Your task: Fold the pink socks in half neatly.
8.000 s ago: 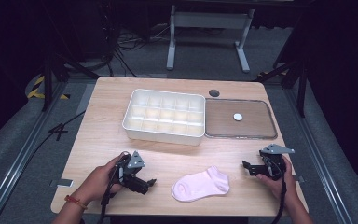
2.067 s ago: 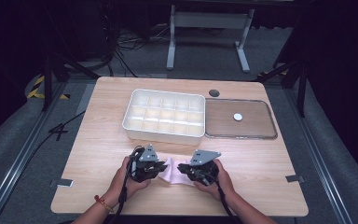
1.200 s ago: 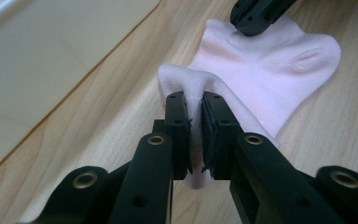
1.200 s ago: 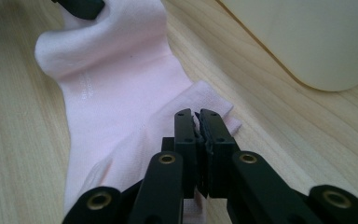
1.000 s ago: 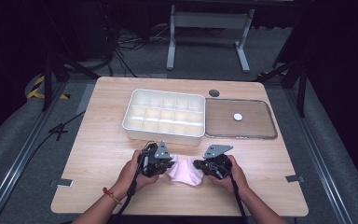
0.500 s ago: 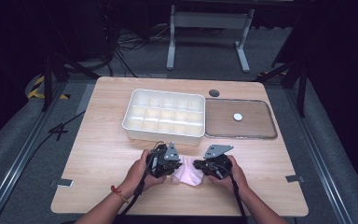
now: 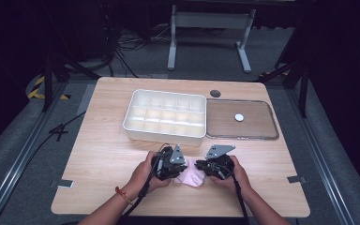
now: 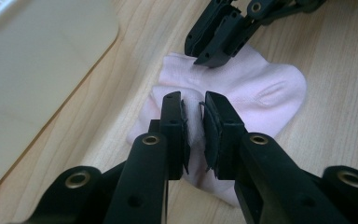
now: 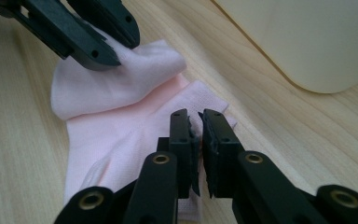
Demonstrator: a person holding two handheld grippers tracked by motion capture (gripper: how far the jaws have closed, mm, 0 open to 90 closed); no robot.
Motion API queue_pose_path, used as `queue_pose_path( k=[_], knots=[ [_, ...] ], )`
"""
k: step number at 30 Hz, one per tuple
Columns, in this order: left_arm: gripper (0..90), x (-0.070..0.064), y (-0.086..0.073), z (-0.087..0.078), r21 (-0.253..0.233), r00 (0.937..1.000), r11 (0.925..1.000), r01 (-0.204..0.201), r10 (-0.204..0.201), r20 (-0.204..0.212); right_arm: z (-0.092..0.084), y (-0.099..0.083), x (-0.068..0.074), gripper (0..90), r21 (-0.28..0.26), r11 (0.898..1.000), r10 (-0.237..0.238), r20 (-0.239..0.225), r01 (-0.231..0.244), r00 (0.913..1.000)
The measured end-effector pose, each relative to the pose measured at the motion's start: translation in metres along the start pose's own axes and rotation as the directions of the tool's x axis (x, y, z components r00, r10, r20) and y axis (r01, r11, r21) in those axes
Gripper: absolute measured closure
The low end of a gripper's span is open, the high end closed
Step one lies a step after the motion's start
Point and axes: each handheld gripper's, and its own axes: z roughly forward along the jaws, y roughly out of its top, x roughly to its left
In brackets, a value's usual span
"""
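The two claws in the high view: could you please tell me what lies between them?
The pink sock lies on the table between the left claw and right claw; each claw view shows its jaws pinching the fabric.

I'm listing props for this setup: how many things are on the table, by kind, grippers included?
Pink sock: 1
White compartment tray: 1
Clear flat lid: 1
Grippers: 2, left gripper and right gripper, both pinching the sock
Total: 5

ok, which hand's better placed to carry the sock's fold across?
Left, probably. The left tongs pinch a raised, doubled-over flap of the pink sock, while the right tongs hold the other end low against the table.
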Motion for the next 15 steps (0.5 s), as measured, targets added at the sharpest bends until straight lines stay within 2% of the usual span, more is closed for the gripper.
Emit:
queue_pose_path(
  k=[1,8,15],
  knots=[
    [78.0,0.0,0.001,0.0,0.002,1.0,1.0,-0.008,0.008,0.003,-0.002,0.0,-0.001,83.8,0.002,1.0,0.0,0.0,0.0,1.0],
    [75.8,-0.001,0.005,0.001,-0.026,0.9998,0.9996,0.006,-0.005,0.02,-0.002,-0.002,-0.002,84.2,0.012,1.0,0.008,0.0,-0.008,1.0],
    [74.0,0.004,0.003,-0.015,-0.106,0.9982,0.9929,0.053,-0.049,0.034,-0.002,-0.003,-0.002,84.0,0.013,1.0,0.005,0.0,-0.005,1.0]
  ],
)
